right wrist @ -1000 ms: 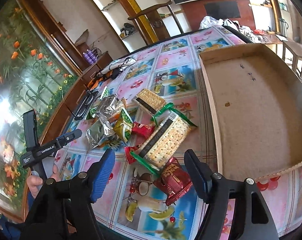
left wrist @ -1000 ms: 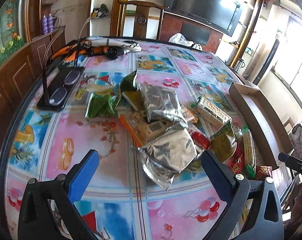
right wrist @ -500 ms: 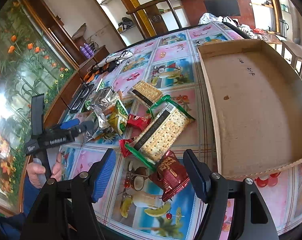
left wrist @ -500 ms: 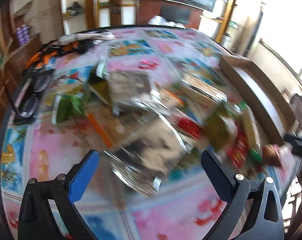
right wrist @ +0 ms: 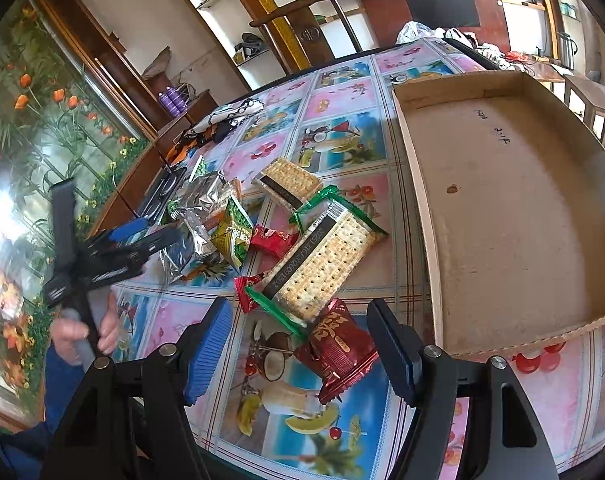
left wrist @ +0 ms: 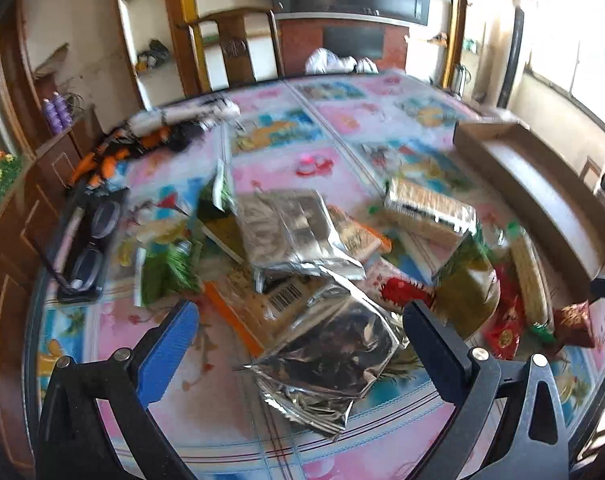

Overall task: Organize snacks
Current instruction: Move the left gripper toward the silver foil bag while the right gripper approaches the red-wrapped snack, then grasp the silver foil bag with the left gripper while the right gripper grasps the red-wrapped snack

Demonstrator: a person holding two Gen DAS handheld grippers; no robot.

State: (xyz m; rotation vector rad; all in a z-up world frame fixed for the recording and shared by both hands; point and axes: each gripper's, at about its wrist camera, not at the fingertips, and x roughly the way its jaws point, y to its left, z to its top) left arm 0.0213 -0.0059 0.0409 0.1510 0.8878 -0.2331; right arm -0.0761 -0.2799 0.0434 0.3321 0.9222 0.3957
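Note:
A heap of snack packets lies on the flowered tablecloth. My left gripper (left wrist: 300,326) is open, its jaws on either side of a crumpled silver foil packet (left wrist: 330,360). Behind it lie a second silver packet (left wrist: 290,232), a cracker pack (left wrist: 430,208) and a small red packet (left wrist: 402,290). My right gripper (right wrist: 300,340) is open around a dark red packet (right wrist: 340,346), not touching it. A long cracker pack with green ends (right wrist: 322,256) lies just beyond. The left gripper also shows in the right wrist view (right wrist: 142,236), over the silver packets.
An empty cardboard tray (right wrist: 514,208) sits at the table's right side, and it also shows in the left wrist view (left wrist: 534,184). A black glasses case (left wrist: 86,248) and a bundle of cloth (left wrist: 170,128) lie at the far left. A chair stands behind the table.
My left gripper has moved forward and down over the silver packet, with the view swinging right. My right gripper has edged closer to the dark red packet. Both stayed open.

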